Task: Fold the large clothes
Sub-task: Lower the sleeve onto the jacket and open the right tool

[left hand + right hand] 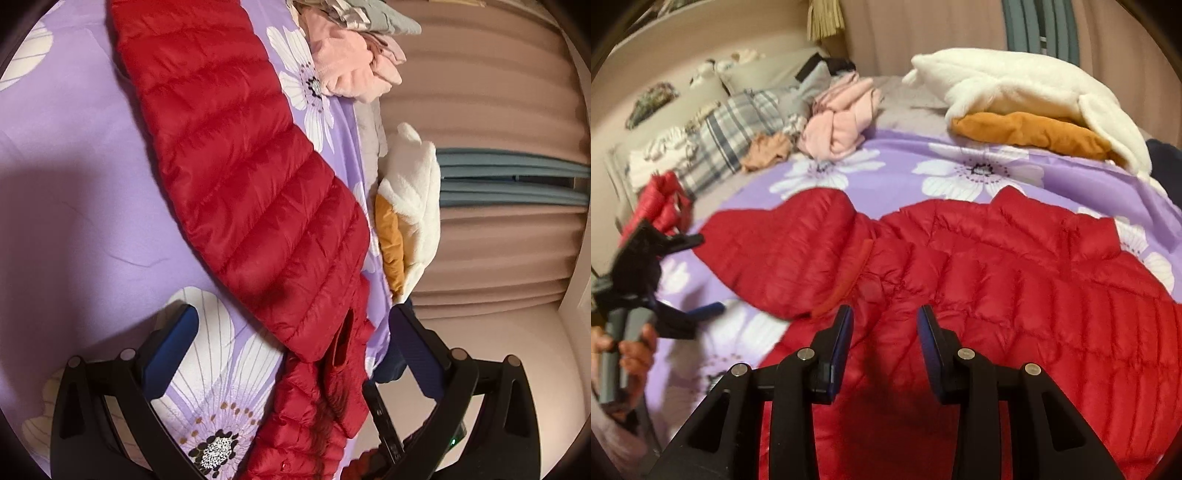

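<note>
We list first a red quilted down jacket, spread flat on a lilac bedspread printed with large white flowers; it lies across the middle of the bed, one sleeve folded over its body.

In the left wrist view the jacket runs as a long red band from top to bottom. Our left gripper has its jaws spread wide, nothing pressed between the pads; a bunched red part of the jacket lies under the gap, and we cannot tell whether it touches the fingers.

Our right gripper hangs just above the jacket's body, jaws partly apart with only red fabric seen beneath them; the pads grip nothing.

At the left edge of the right wrist view, a hand holds the grey handle of the other gripper, a red piece of jacket beside it.

Near the far side of the bed: a rolled pink garment, a white fleece garment lying over an orange one, and plaid pillows.
</note>
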`<state>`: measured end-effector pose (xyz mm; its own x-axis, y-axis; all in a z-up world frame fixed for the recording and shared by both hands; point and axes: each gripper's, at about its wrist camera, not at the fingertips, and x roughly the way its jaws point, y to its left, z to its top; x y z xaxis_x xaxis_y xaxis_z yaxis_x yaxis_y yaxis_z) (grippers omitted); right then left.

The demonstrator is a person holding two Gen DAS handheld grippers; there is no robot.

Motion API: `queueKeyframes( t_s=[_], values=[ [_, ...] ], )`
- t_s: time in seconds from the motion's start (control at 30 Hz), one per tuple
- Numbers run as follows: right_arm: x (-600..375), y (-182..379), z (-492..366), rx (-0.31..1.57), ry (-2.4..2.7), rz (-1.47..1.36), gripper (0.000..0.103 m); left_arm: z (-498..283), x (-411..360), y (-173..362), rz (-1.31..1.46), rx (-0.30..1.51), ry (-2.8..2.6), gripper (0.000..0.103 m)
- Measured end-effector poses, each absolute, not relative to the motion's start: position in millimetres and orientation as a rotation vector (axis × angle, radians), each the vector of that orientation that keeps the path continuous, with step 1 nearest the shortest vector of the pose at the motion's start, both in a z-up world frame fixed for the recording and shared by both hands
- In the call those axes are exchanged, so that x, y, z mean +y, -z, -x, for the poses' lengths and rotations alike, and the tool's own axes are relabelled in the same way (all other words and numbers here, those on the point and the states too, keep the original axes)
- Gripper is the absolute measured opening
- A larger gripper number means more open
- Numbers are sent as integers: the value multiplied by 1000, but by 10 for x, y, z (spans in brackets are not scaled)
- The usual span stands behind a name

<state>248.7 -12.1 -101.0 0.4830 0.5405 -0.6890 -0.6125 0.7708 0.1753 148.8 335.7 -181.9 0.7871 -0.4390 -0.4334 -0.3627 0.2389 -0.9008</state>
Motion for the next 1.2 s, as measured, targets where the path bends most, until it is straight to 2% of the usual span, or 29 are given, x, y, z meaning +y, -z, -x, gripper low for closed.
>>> queueKeyframes(
  t_s=[0.5, 1.2],
  values=[
    [-506, 888, -2250, 755, -707, -19, 38, -1336, 4074, 1867, 1484, 578, -40, 103],
    [-490, 960, -2197, 814, -682, -20, 38, -1904, 4241, 1871, 1362, 627, -180, 101]
  ],
)
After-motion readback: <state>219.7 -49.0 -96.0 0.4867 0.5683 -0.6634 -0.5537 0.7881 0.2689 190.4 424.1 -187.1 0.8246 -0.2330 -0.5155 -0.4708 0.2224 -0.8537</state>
